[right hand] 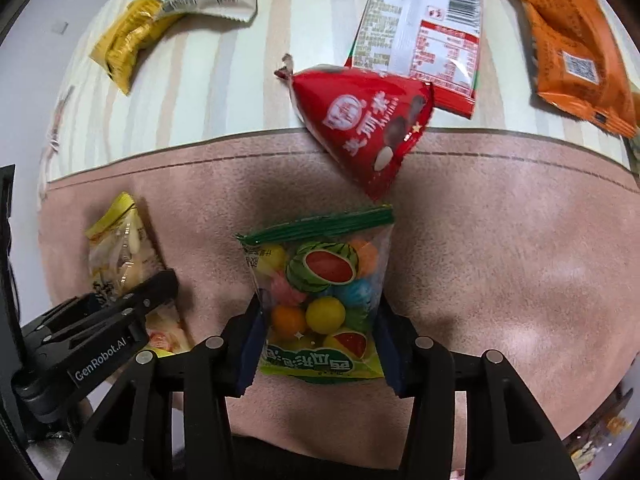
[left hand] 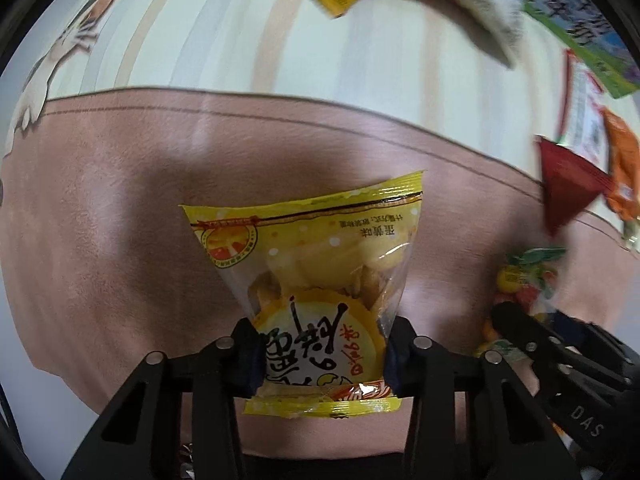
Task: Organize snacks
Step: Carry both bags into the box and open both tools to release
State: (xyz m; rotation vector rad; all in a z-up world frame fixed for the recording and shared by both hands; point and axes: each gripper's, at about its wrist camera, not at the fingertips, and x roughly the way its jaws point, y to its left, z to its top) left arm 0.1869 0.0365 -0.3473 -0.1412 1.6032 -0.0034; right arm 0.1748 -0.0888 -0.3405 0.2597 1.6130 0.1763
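Two packets are up in the air at once, one in each gripper, and that is where the trouble could start. The left gripper (left hand: 320,354) is clamped on the lower end of a yellow biscuit packet (left hand: 316,264), its pads squeezing the sides while most of the packet sticks out beyond the fingers over the pink mat (left hand: 120,220). The right gripper (right hand: 318,344) pinches a clear candy bag (right hand: 324,292) full of coloured balls in the same way, low down, with the green sealed edge pointing away.

Both grips look shallow to me. The film is slick and the contents are loose, so a quick swing could let either packet slide out, or the biscuits could crack under the squeeze. The candy balls may shift in the bag and tip it sideways between the pads.

The two tools also hang close together, the left one just to the left of the candy bag, so a crossing move might knock fingers or packets together.

A red triangular packet (right hand: 360,120) lies just beyond the candy bag, half on the mat and half on the striped cloth (right hand: 220,80), and could get swept along. Farther off sit a yellow wrapper (right hand: 128,40), a white packet (right hand: 424,20) and an orange packet (right hand: 576,48), still to be sorted, I would judge.
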